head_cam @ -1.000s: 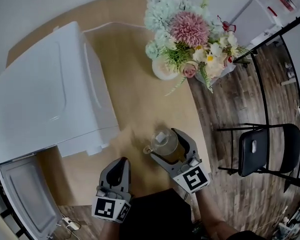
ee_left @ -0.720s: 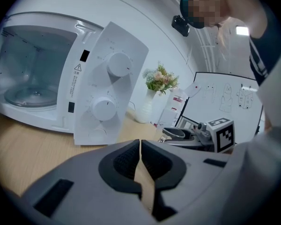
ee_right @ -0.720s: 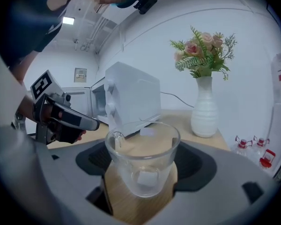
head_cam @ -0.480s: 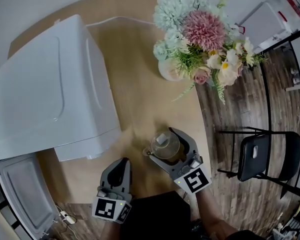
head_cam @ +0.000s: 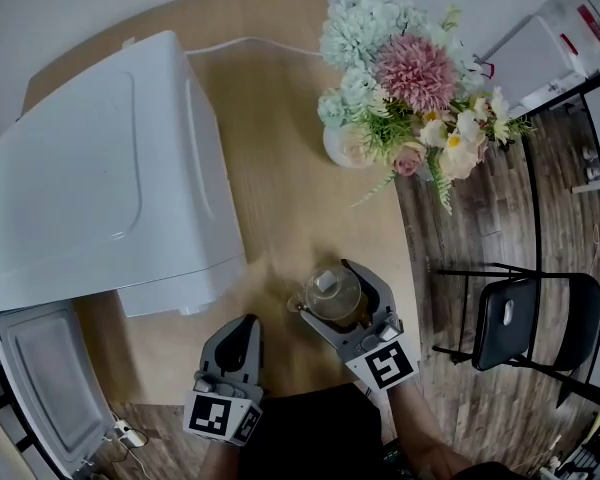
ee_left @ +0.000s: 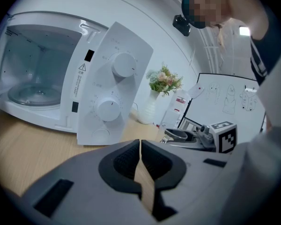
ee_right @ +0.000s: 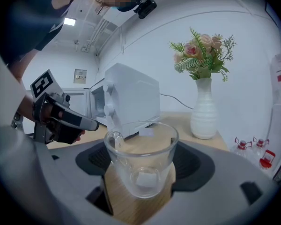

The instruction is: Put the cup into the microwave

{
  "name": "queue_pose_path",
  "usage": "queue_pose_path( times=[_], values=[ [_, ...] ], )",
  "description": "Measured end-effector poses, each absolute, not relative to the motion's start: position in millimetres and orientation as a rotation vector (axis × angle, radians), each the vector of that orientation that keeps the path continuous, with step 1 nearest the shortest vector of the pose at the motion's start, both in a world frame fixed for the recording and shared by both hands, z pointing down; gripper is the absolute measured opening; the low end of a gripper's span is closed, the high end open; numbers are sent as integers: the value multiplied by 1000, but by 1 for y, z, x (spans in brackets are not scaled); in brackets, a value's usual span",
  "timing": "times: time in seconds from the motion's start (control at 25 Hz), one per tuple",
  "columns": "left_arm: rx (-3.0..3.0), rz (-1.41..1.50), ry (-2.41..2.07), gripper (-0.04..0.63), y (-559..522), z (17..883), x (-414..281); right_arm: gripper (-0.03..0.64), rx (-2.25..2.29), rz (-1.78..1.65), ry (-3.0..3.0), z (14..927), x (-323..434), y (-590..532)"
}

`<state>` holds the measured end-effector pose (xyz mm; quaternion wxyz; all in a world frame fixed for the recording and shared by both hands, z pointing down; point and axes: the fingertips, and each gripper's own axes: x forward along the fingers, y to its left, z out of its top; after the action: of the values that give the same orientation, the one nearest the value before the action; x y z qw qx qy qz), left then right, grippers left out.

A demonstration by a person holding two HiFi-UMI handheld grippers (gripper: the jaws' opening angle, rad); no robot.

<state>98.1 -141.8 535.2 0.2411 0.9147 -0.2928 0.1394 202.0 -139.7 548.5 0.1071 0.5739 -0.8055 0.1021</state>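
1. Only the left gripper view looks into the microwave (ee_left: 37, 69). It shows the open cavity, a glass turntable (ee_left: 30, 93) inside, and two dials (ee_left: 123, 64) on the panel to the cavity's right.
2. The head view shows only the microwave's white top, with its door (head_cam: 40, 388) swung open at the front left.
3. The left gripper (ee_left: 140, 159), in front of the microwave's dial panel, has its fingers pressed together with nothing between them.
4. The right gripper (ee_right: 140, 172) has its fingers spread a cup's width and clamped on the clear glass cup (ee_right: 141, 158). The cup is upright and outside the microwave, off its front right corner.
5. A vase of flowers (head_cam: 345, 143) stands to the microwave's right.
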Motion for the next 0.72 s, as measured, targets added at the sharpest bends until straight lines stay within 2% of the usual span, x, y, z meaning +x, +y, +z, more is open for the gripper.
queue_pose_path(
  times=[0.72],
  values=[
    [2577,346,-782,9,-139,483,58,356,1691,311,-2297,504,171,-119]
  ],
)
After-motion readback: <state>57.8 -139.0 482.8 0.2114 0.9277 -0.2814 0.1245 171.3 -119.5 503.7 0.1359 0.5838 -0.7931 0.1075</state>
